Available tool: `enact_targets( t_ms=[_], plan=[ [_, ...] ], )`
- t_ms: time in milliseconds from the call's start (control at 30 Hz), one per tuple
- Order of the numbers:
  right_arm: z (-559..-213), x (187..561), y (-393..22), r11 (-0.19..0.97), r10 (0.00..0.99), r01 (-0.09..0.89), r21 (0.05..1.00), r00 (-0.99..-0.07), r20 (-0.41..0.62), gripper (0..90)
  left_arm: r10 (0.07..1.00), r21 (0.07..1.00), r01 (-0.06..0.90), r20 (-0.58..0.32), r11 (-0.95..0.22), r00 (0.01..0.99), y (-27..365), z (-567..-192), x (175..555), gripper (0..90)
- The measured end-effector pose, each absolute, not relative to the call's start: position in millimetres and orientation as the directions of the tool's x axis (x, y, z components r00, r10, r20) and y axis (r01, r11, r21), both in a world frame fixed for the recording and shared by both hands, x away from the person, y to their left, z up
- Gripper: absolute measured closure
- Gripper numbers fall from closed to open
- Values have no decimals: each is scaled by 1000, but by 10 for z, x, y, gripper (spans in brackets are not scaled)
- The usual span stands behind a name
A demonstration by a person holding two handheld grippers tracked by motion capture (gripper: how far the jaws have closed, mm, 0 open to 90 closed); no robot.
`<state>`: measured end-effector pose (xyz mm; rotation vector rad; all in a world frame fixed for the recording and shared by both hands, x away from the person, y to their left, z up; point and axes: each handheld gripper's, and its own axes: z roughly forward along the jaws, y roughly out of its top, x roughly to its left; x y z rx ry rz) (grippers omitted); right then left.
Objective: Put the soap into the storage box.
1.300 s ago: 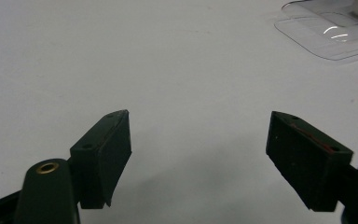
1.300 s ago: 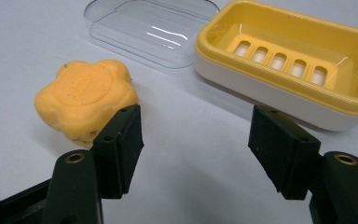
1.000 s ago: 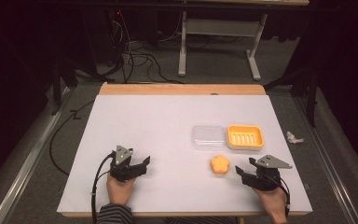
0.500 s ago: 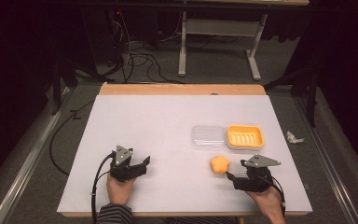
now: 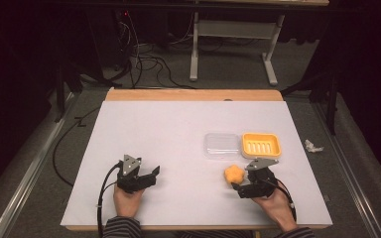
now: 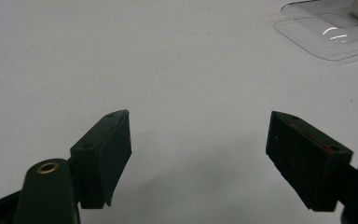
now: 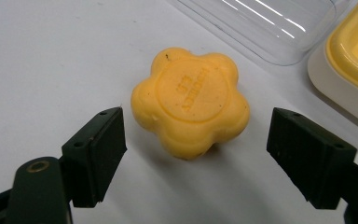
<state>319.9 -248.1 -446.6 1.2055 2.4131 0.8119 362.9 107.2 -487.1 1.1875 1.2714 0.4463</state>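
The right fingers (image 7: 93, 156) stand wide apart, having just been opening, one on each side of the soap (image 7: 191, 108) without touching it; the flower-shaped yellow bar lies flat on the table (image 7: 42, 60) at the centre of the right gripper view, slightly ahead of the tips. In the high view the right gripper (image 5: 242, 190) sits at lower right with the soap (image 5: 233, 174) just above and left of it. Past the soap, toward the upper right, lie a clear lid (image 5: 221, 145) and, touching its right edge, a yellow dish (image 5: 261, 145).

The left fingers (image 6: 103, 158) are also apart, with nothing but bare table between them; the left gripper (image 5: 150, 175) rests at lower left of the high view, well apart from everything.

This looks like the approach to a pick: the soap is framed but not yet gripped. The next move likely calls for pushing the right fingers forward until the pads flank the bar's widest part, then closing on its lobed sides. The likely destination is the dish.
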Motion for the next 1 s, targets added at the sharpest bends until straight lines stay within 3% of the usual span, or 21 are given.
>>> enact_targets(
  t_ms=[267,567,767,1000],
  plan=[
    [-4433,3371,-2317,549,783,647,528,-620,-54,156,813,860,331,-490,389,316,1072,-4870,3625,225],
    [-4478,3487,-2222,563,782,670,484,-622,-50,180,810,859,332,-491,390,319,1072,-4869,3623,222],
    [-4556,3541,-2180,588,777,680,439,-626,-70,247,810,858,332,-492,391,318,1073,-4869,3624,222],
    [-4562,3556,-2210,582,771,676,452,-635,-43,254,811,858,333,-493,391,316,1073,-4870,3627,224]
  ],
)
